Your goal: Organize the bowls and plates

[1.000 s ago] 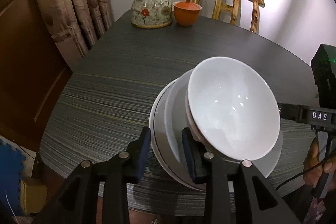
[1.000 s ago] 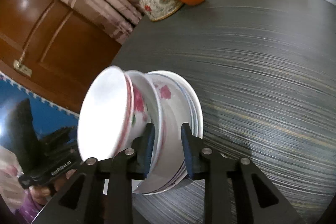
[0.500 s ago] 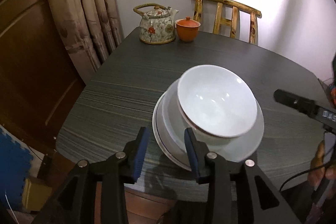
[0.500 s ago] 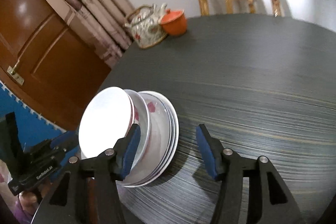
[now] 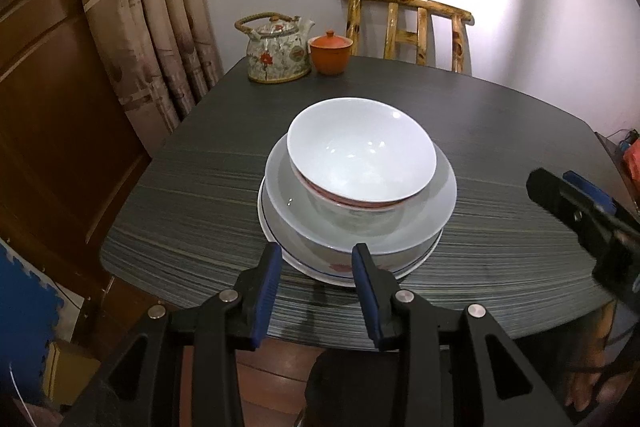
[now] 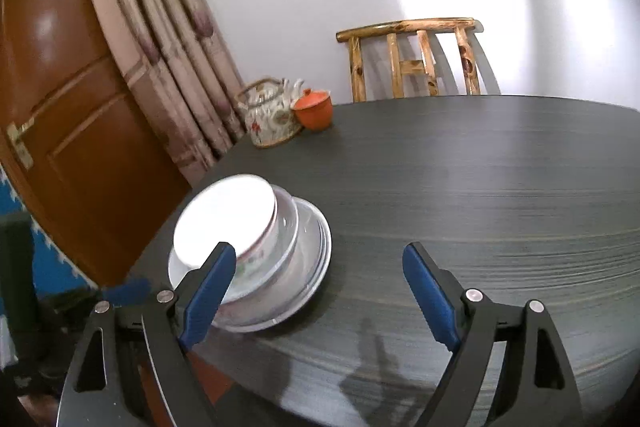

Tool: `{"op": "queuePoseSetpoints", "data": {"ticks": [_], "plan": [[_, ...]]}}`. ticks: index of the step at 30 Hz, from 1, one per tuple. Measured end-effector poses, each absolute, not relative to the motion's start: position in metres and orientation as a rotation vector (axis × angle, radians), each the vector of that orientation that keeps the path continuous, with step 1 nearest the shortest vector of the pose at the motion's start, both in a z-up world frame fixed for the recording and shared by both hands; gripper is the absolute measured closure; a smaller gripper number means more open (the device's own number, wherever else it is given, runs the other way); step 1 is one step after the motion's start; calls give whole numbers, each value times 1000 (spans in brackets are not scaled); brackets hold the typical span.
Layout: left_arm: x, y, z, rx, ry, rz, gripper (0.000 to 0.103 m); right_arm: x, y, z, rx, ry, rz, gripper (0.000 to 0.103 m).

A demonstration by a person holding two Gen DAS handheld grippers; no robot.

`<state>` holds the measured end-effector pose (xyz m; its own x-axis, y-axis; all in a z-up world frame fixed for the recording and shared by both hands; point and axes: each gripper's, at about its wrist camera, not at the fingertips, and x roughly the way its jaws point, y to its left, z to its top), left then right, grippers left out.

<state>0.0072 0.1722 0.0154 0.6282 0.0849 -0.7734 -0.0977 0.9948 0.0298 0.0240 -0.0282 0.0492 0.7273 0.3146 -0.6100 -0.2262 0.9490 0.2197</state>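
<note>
Stack of bowls and plates [image 5: 360, 187] beyond left tongs [image 5: 316, 287], untouched.

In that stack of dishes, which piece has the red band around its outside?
The top white bowl, smallest and highest in the stack: a red band runs under its rim. The wider bowl beneath looks plain, and the bottom plate has a thin blue line.

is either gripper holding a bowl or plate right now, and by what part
Nothing is held. The left gripper is open, short of the stack of plates and bowls; the right gripper is opening with nothing between its jaws.
</note>
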Motion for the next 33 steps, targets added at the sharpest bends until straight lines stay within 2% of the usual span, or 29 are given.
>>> {"op": "queuePoseSetpoints", "data": {"ticks": [9,33], "plan": [[2,170,28,-11,841,99,66,-3,-17,70,66,602,254,15],[0,171,33,-23,850,109,64,-14,-7,75,61,605,254,12]]}}
